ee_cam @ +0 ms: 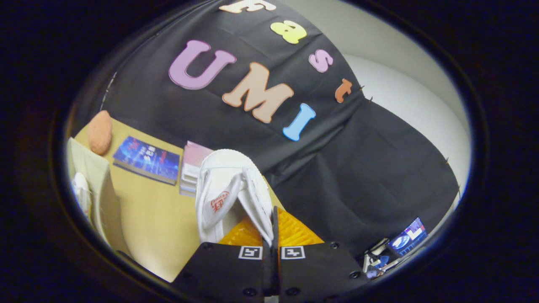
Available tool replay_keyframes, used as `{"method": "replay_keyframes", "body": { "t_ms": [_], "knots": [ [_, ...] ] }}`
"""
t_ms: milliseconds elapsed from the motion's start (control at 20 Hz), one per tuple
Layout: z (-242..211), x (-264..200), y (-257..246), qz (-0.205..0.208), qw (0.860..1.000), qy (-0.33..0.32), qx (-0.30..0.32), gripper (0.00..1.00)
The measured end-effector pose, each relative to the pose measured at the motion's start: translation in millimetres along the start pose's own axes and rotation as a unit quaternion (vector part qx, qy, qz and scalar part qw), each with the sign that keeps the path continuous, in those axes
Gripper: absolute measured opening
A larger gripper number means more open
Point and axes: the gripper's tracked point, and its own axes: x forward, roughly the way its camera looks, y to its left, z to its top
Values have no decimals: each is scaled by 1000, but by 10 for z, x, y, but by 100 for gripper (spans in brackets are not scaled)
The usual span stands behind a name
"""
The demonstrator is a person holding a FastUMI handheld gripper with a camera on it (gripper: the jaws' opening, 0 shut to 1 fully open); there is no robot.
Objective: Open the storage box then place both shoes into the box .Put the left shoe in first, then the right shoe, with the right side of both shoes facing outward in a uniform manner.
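Black cloth backs the scene, with a pale wall beyond it on the right and a wooden worktop (143,219) below on the left. Gripper view: the hand-held gripper (271,248) has its fingers pressed together on the side wall of a white shoe (227,189), lifted clear of the worktop with its opening visible. Pinching the upper edge probably keeps the shoe's orientation controllable for insertion. To the left stands the pale storage box (103,198), apparently open, with something white inside. Beyond lie a blue book (147,159), stacked books (191,168) and an orange sponge-like object (100,131).
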Motion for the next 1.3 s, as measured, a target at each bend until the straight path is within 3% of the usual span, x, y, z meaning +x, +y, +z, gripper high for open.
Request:
{"method": "replay_keyframes", "body": {
  "t_ms": [100,250,550,700,1100,1300],
  "knots": [
    [241,-323,289,24,999,-18,14,2],
    [421,-658,931,91,995,-15,46,3],
    [276,-1016,1992,205,970,48,120,3],
    [31,-1035,2291,234,960,85,126,3],
    [-552,-889,2649,259,950,155,84,6],
    [-654,-939,2767,288,937,180,85,33]
  ]
}}
